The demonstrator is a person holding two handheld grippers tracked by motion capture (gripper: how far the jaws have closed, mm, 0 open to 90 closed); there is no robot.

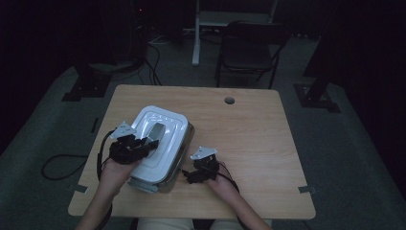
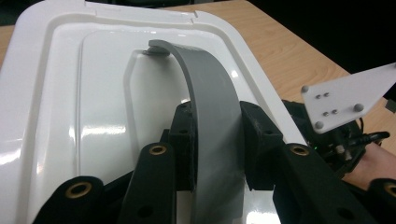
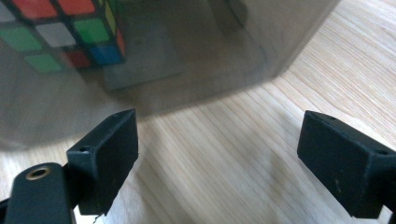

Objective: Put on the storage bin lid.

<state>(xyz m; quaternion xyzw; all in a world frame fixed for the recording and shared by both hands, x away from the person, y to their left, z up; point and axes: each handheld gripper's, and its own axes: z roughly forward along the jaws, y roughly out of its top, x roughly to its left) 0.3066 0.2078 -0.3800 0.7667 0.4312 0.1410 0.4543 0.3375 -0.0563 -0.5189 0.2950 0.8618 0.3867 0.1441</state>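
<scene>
A: Grip first. What did the left gripper (image 2: 217, 144) have?

B: Its pads were pressed on the grey handle (image 2: 210, 102) arching over the white lid (image 2: 93, 107) of the storage box (image 1: 165, 178). The right gripper (image 3: 217, 163) stood wide apart with nothing between its jaws, low over the table (image 1: 258, 139) just beside the box's wall.

A: And the box sat where?

B: Toward the table's left edge, nearer the front than the back.

A: How would it handle?

B: I judged it stiff, smooth plastic, fairly light, and glossy enough to slip. The handle looked the right place to hold, since it is narrow and fits the jaws; the broad lid offered little purchase.

A: Anything unclear?

B: Plenty. The wall was smoky and blurred, showing part of a colour cube (image 3: 65, 35) inside and a grey shape I could not name. Whether latches held the lid was hidden, and the high view was dim.
</scene>
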